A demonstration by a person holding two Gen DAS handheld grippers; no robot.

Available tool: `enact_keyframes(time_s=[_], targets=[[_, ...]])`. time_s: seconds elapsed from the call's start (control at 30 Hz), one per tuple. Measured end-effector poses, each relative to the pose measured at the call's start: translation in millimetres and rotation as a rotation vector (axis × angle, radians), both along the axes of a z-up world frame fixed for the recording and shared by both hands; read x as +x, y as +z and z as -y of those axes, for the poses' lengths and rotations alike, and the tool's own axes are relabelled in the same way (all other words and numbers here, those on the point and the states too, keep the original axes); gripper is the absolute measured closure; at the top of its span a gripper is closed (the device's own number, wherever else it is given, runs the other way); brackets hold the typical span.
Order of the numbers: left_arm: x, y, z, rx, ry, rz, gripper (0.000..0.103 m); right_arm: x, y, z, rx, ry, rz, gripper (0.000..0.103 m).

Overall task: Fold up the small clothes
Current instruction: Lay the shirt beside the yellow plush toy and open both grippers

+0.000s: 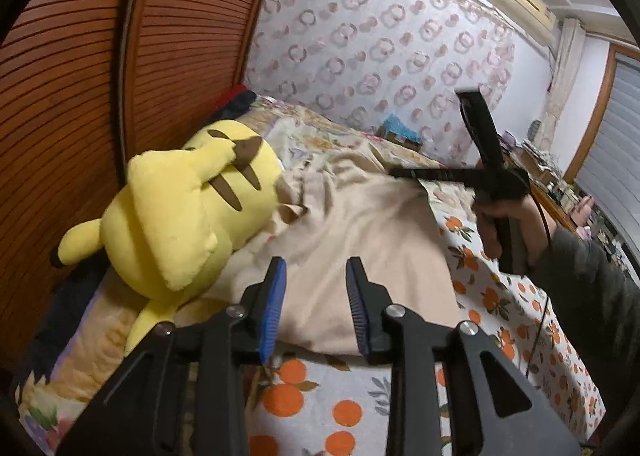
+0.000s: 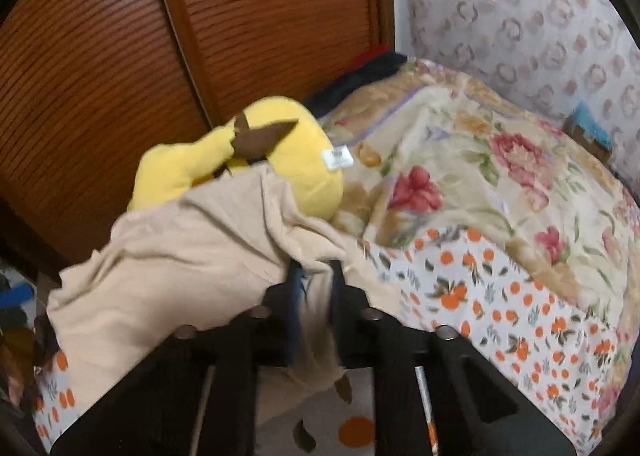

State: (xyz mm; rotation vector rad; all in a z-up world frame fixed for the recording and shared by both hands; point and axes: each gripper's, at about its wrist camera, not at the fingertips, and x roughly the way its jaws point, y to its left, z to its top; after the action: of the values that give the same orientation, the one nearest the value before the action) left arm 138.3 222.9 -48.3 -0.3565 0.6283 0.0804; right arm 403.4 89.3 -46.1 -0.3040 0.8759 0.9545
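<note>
Orange-print bed [image 1: 312,388] carries the beige garment [image 1: 352,256]; right gripper [image 2: 314,276] clamps its far edge, left gripper [image 1: 316,276] gapes empty above the near hem, seemingly mid-fold, likely needing a near-edge pinch next.

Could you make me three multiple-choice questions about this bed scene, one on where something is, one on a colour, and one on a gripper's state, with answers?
1. Where does the yellow plush toy lie?
A. beside the brown slatted doors
B. on the floor
C. on a shelf

2. What colour is the garment being folded?
A. red
B. beige
C. dark blue

3. How is the right gripper?
A. wide open over the bed
B. shut on nothing
C. shut on the garment

Answers: 1 A, the toy rests on the bed against the doors. 2 B, the cloth is plain beige. 3 C, cloth is pinched between its fingers in the right wrist view.
</note>
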Motion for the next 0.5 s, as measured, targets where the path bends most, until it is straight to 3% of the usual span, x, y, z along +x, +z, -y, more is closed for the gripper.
enact_keyframes(time_s=[0.13,0.27,0.4,0.47,0.5], targets=[[0,-1,13,-0.003,-0.023,-0.007,0.073,3,29,7,0.089,-0.097,0.144,0.097],[2,6,29,0.031,-0.036,-0.009,0.073,1,38,18,0.084,-0.122,0.134,0.091],[4,17,48,0.099,-0.046,-0.004,0.073,-27,51,49,0.084,-0.134,0.158,0.085],[2,25,62,0.12,-0.065,0.009,0.073,-51,60,73,0.094,-0.145,0.176,0.079],[1,28,67,0.123,-0.074,0.015,0.073,-60,63,81,0.099,-0.15,0.181,0.07]])
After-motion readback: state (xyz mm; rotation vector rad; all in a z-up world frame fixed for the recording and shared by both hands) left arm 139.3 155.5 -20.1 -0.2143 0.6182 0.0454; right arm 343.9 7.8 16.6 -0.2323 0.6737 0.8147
